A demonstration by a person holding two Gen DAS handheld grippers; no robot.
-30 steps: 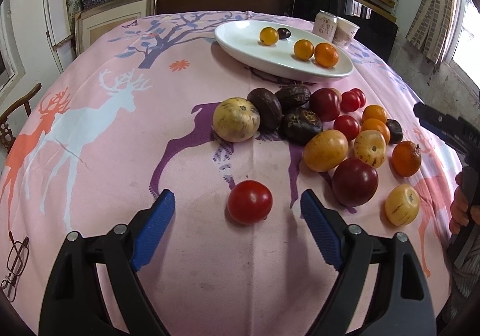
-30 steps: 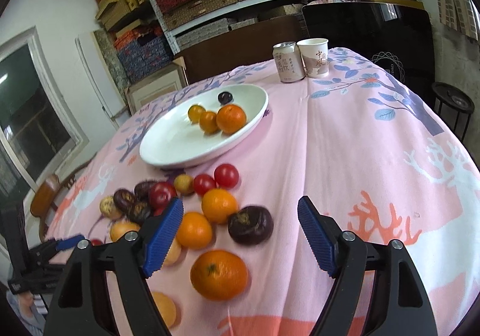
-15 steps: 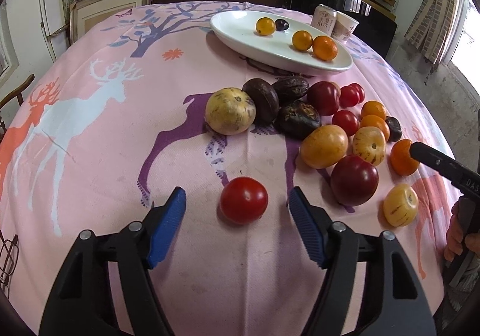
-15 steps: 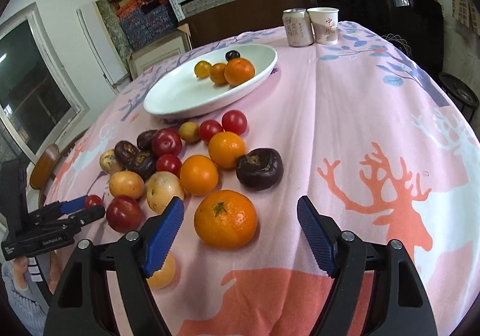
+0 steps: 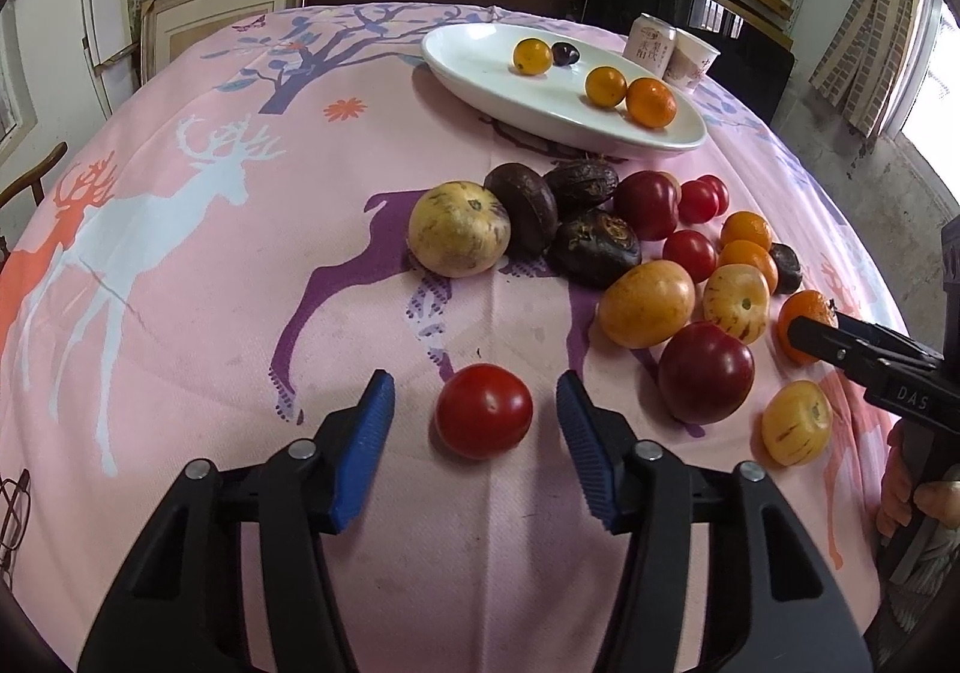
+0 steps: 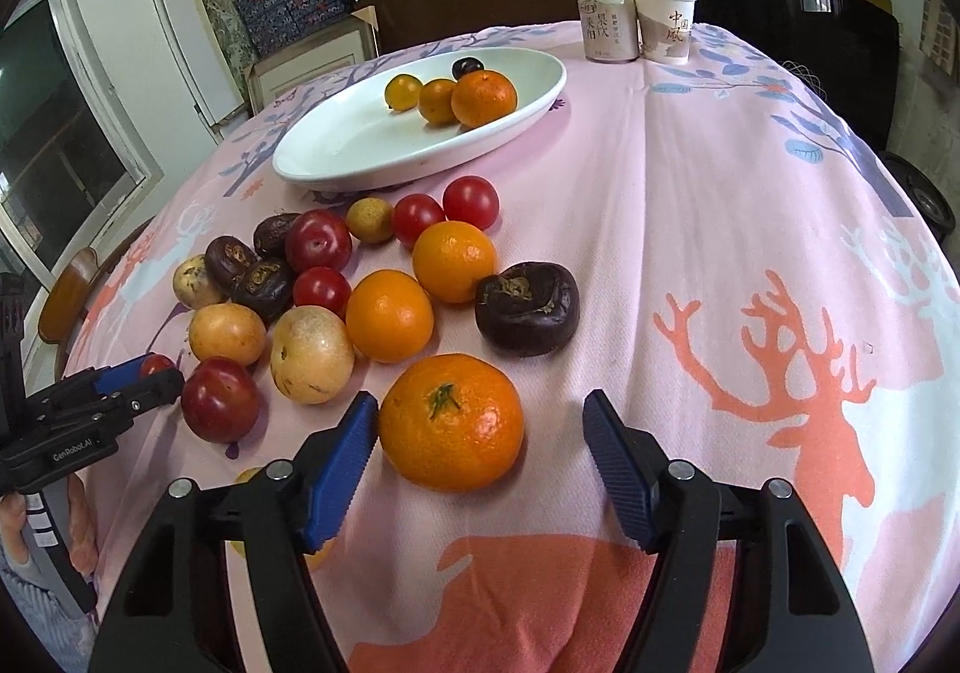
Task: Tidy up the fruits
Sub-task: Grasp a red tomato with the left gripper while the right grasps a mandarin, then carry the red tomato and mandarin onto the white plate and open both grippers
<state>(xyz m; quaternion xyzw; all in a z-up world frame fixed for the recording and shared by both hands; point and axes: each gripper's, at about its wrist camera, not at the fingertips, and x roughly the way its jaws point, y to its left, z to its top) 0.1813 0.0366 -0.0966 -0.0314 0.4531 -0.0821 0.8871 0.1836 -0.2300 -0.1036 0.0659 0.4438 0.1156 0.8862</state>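
A lone red tomato (image 5: 483, 410) lies on the pink deer tablecloth between the blue pads of my left gripper (image 5: 474, 433). Its jaws are closing, with a gap still showing on each side of the tomato. My right gripper (image 6: 480, 451) straddles a big orange (image 6: 451, 422); its jaws are closing too. The left pad is almost at the peel and the right pad stands well clear. A white oval plate (image 6: 360, 144) at the back holds three small oranges and a dark fruit. Between plate and grippers sits a pile of mixed fruit (image 5: 648, 253).
A drink can (image 6: 607, 21) and a paper cup (image 6: 665, 26) stand behind the plate near the far table edge. A dark wrinkled fruit (image 6: 528, 308) lies just beyond the big orange. Shelves and boxes line the wall behind. The cloth to the right of the pile is bare.
The left jaws have narrowed around the red tomato. The right gripper has dropped and tilted down over the big orange, and its jaws have narrowed slightly.
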